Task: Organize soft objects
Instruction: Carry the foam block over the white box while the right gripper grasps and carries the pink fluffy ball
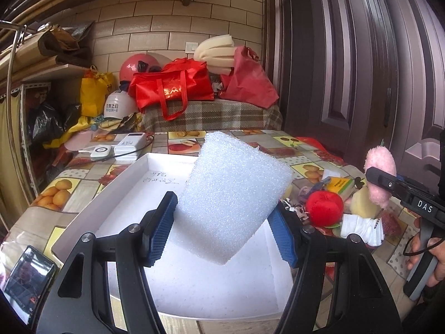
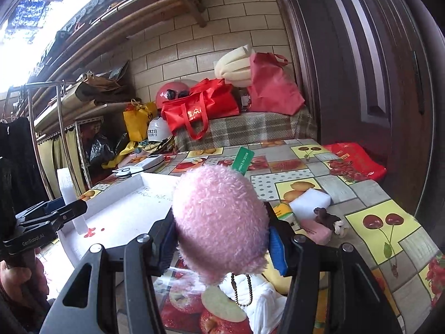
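My left gripper (image 1: 222, 231) is shut on a white foam block (image 1: 233, 194) and holds it tilted above the white tray (image 1: 111, 197). My right gripper (image 2: 222, 247) is shut on a pink fluffy plush (image 2: 219, 222) with a green tag and a bead chain, lifted above the table to the right of the tray (image 2: 116, 197). The plush (image 1: 379, 175) and right gripper (image 1: 389, 186) also show at the right edge of the left wrist view. The left gripper (image 2: 55, 217) with the foam block (image 2: 69, 194) shows at the left of the right wrist view.
A pile of soft items lies right of the tray: a red plush apple (image 1: 324, 207), white cloth (image 1: 361, 229), a yellow box (image 1: 340, 185), a white sponge (image 2: 310, 203), a pink bar (image 2: 317, 231). A phone (image 1: 27, 278) and power bank (image 1: 130, 144) lie by the tray. A dark door stands at right.
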The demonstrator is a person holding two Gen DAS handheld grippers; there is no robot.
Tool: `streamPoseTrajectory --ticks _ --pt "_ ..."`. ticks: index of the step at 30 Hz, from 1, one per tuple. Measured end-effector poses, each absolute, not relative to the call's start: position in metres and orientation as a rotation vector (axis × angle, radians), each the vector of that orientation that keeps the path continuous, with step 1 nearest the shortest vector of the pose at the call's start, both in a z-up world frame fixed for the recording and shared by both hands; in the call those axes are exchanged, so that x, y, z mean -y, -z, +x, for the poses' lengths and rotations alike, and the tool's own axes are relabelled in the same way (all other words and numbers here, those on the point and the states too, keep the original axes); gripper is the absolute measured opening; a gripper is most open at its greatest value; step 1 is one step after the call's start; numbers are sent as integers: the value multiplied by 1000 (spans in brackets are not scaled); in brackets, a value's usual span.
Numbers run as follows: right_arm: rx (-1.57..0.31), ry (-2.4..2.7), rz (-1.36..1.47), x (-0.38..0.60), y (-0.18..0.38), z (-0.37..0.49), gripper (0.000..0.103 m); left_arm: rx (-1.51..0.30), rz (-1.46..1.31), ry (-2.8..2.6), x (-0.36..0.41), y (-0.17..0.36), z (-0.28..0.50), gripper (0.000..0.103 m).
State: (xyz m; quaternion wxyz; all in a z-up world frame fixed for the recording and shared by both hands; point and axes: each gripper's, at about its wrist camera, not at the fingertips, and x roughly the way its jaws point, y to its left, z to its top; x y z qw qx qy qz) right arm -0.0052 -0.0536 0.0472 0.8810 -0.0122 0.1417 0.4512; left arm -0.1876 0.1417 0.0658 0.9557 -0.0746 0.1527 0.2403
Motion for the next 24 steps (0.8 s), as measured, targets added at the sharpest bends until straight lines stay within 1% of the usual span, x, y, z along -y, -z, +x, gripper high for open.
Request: streamPoseTrajectory --ticks 24 --pt "-269 -1017 -113 12 -47 -34 57 -313 -163 -534 -146 -67 -191 65"
